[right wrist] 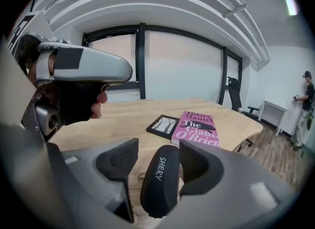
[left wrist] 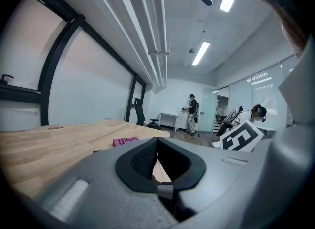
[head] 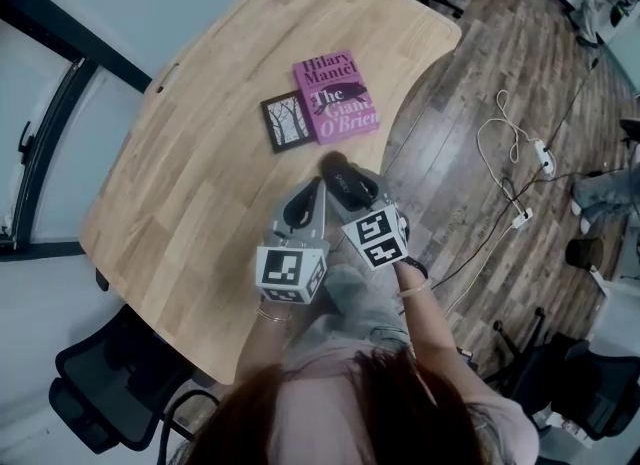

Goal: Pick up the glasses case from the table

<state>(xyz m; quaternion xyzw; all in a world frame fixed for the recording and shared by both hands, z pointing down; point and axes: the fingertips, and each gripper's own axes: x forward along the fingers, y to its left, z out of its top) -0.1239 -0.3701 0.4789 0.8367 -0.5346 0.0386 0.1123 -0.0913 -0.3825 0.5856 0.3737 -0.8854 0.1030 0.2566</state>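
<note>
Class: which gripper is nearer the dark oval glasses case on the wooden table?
Right. The right gripper has the glasses case between its jaws; the left gripper sits beside it, further left.

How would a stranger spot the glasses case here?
On the wooden table, look between the pink book and the person. The glasses case sits between the jaws of the right gripper: dark, rounded and oblong, unlike the flat book and small framed picture.

Our left gripper (left wrist: 156, 143) points almost level, its jaws closed together with nothing between them. Just beside it, our right gripper (right wrist: 158, 150) tilts downward, jaws apart, with the glasses case (right wrist: 157, 186) standing unclamped between them.
</note>
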